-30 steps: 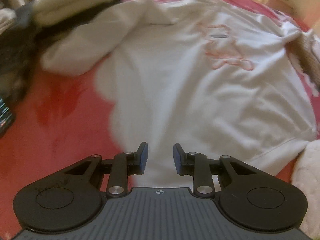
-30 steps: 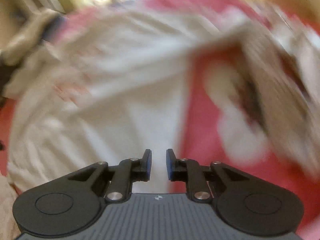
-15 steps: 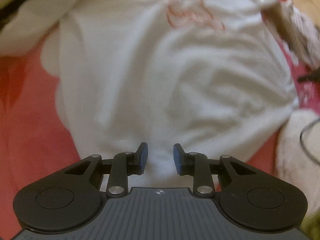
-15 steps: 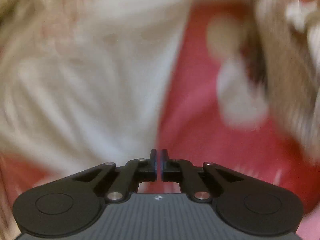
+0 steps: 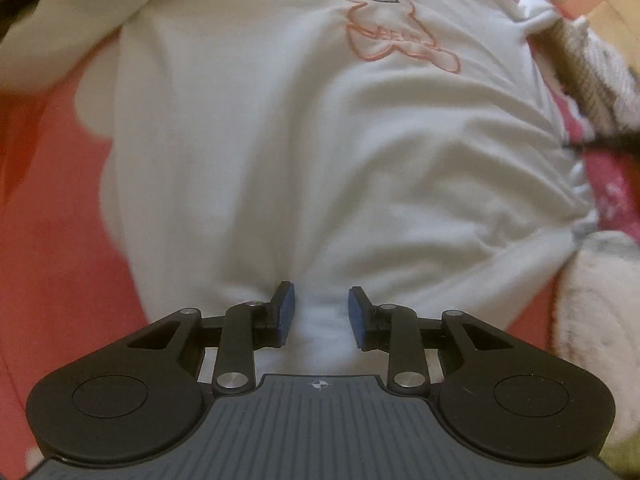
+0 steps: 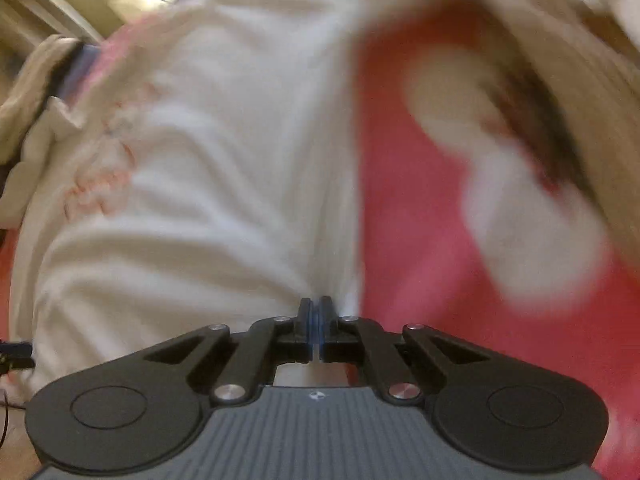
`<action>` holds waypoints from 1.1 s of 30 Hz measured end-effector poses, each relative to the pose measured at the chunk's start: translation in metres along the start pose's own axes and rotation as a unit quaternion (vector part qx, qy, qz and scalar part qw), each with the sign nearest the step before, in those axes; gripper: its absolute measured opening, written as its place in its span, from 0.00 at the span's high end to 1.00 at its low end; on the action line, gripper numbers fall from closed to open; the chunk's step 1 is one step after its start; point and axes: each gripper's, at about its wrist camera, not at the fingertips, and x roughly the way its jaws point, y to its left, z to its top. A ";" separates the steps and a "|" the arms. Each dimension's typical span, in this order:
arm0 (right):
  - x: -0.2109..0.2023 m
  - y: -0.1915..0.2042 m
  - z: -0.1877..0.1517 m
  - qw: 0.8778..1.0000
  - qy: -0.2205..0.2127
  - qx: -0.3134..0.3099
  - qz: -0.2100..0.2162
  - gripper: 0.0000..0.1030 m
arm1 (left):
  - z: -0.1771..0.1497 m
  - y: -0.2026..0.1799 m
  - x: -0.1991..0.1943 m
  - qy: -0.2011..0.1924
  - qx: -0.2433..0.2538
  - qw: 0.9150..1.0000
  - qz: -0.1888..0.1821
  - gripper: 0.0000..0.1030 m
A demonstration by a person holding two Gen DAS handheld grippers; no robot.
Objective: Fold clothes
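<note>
White cotton sweatshirt with an orange outlined bear print [image 5: 320, 152] fills the centre of the left wrist view, lying creased on a red and pink patterned bedcover [image 5: 48, 248]. The left gripper [image 5: 320, 310], bottom centre, has its blue pads parted, with a bunched ridge of the hem between them; whether the pads press on the cloth cannot be told. A fluffy cream item [image 5: 592, 312] sits at the lower right edge, just beside the hem.

In the right wrist view, much blurred, the same sweatshirt [image 6: 208, 184] occupies the left and centre, bedcover [image 6: 420, 280] to the right. The right gripper [image 6: 316, 316], bottom centre, is closed at the garment's lower right edge; cloth appears pinched between the pads, though only a thin fold.

Judged risks: the thin pinch on the right may slip once lifted. The left may gather one layer only, or none, so the hem would rise unevenly and the fold skew. Existing creases could be folded in.
</note>
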 end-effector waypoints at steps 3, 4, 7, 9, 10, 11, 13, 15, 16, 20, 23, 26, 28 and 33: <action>-0.017 0.016 0.007 1.000 -0.014 -0.011 -0.003 0.92 | 0.003 0.009 -0.005 0.002 -0.045 0.999 -0.013 0.72; -0.023 0.021 0.009 1.000 -0.019 -0.014 -0.004 0.92 | 0.005 0.009 -0.007 0.000 -0.055 0.998 -0.012 0.71; -0.016 0.068 0.032 0.996 -0.050 -0.043 0.052 0.92 | 0.005 0.003 -0.008 -0.001 -0.064 0.998 0.002 0.71; 0.010 0.111 0.040 0.992 -0.051 -0.069 0.092 0.92 | 0.002 0.002 -0.008 0.006 -0.080 0.997 0.006 0.71; 0.027 0.133 0.040 0.990 -0.043 -0.080 0.110 0.92 | -0.001 0.004 -0.009 0.007 -0.088 0.996 0.006 0.71; 0.045 0.147 0.031 0.989 -0.019 -0.080 0.123 0.91 | -0.004 0.006 -0.012 0.007 -0.095 0.995 0.007 0.71; 0.071 0.164 0.001 0.989 0.025 -0.059 0.135 0.90 | -0.010 0.013 -0.017 0.009 -0.112 0.994 0.009 0.71; 0.060 0.162 -0.031 0.987 0.012 -0.035 0.158 0.90 | -0.016 0.025 -0.024 0.010 -0.130 0.991 0.012 0.71; 0.058 0.159 -0.040 0.985 0.039 -0.021 0.165 0.90 | -0.019 0.032 -0.029 0.005 -0.140 0.990 0.012 0.71; 0.037 0.153 -0.055 0.980 0.124 -0.016 0.157 0.90 | -0.017 0.059 -0.048 -0.044 -0.181 0.982 0.017 0.71; 0.026 0.183 -0.027 0.981 0.105 -0.049 0.155 0.86 | -0.011 0.083 -0.062 -0.101 -0.232 0.967 0.030 0.71; 0.018 0.237 0.012 0.975 0.040 -0.094 0.198 0.86 | -0.005 0.107 -0.072 -0.148 -0.291 0.944 0.039 0.69; 0.013 0.273 0.037 0.967 -0.001 -0.121 0.226 0.86 | 0.000 0.120 -0.076 -0.169 -0.322 0.930 0.046 0.69; 0.031 0.313 0.053 0.965 -0.018 -0.073 0.251 0.72 | 0.012 0.127 -0.074 -0.186 -0.332 0.924 0.039 0.69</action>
